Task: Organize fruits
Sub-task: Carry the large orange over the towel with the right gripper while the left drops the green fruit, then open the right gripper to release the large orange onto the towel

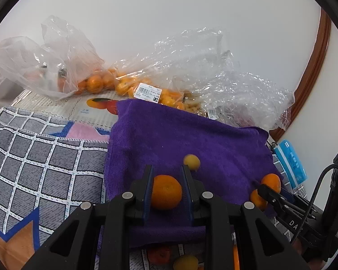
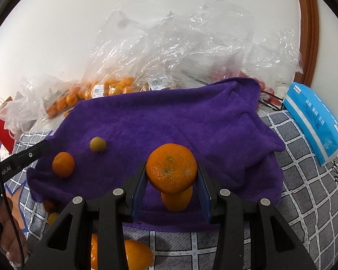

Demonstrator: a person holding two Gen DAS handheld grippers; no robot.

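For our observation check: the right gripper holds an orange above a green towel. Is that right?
Not quite: the towel is purple, not green, as the right wrist view shows. The right gripper does hold an orange above it.

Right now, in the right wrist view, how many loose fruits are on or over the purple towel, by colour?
Orange mandarins: 3 (one lying at left, one in the right gripper, one beneath it)
Yellow-green fruit: 1
Total: 4
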